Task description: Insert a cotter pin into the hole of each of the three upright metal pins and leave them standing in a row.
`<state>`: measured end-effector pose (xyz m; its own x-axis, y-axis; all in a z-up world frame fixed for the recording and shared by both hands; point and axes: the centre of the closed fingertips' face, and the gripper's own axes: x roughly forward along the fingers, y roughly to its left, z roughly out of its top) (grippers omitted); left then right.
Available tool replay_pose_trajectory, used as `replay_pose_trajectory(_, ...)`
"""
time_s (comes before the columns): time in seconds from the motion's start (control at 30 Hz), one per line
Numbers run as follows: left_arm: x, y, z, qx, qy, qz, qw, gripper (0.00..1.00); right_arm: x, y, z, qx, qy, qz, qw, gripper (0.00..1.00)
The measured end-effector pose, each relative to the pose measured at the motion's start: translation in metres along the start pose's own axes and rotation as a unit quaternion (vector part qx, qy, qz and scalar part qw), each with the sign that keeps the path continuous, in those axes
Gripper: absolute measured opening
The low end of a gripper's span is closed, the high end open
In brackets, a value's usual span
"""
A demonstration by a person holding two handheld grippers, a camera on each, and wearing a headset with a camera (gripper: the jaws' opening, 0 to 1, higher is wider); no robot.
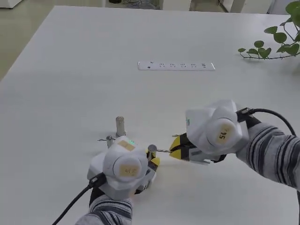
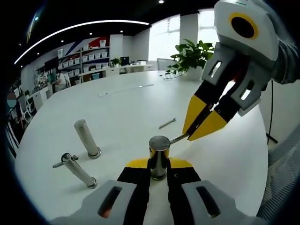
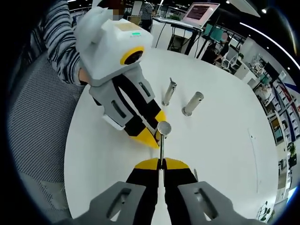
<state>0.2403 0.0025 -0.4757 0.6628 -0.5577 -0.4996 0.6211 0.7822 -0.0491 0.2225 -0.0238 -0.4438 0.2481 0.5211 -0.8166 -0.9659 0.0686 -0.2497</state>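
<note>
Left gripper (image 2: 159, 165) clamps the metal pin (image 2: 159, 144); right gripper (image 3: 162, 165) pinches the cotter pin (image 3: 161, 149). Crooked entry could bend it.

Three metal pins (image 2: 87, 138), three cotter pins (image 2: 167, 123), one power strip (image 1: 176, 65).

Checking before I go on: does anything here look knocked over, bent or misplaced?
Nothing stands out. All three metal pins stand upright, and one spare cotter pin lies loose on the table, apart from them.

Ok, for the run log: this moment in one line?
left gripper: holds metal pin | right gripper: cotter pin at its head | finished pin, bare pin standing
</note>
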Motion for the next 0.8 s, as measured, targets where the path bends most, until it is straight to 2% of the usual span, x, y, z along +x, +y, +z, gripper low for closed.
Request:
replay_pose_trajectory(0.07,0.000,0.000,0.000,0.000,-0.001,0.000,1.0000,0.09,0.000,0.001,0.004,0.000,-0.008,0.002,1.0000,0.00)
replay_pose_trajectory(0.1,0.000,0.000,0.000,0.000,0.000,0.001,1.0000,0.09,0.000,0.000,0.010,-0.005,-0.020,0.002,0.9998,0.00)
replay_pose_trajectory(0.2,0.000,0.000,0.000,-0.001,-0.001,0.002,1.0000,0.09,-0.008,0.004,0.016,-0.007,-0.015,-0.001,0.9999,0.00)
replay_pose_trajectory(0.4,-0.001,0.000,0.000,0.001,-0.002,0.003,1.0000,0.09,-0.011,0.009,0.015,-0.010,-0.013,0.000,0.9999,0.00)
replay_pose_trajectory(0.47,-0.001,-0.001,0.000,0.006,-0.001,0.006,1.0000,0.09,-0.011,0.008,0.012,-0.021,-0.009,-0.002,0.9997,0.00)
replay_pose_trajectory(0.57,-0.001,-0.001,0.000,0.003,-0.002,0.008,1.0000,0.09,-0.012,0.007,0.013,-0.016,-0.014,-0.001,0.9998,0.00)
replay_pose_trajectory(0.8,-0.001,0.000,0.000,-0.003,-0.003,0.015,0.9999,0.09,-0.007,0.002,0.006,-0.021,-0.008,-0.002,0.9997,0.00)
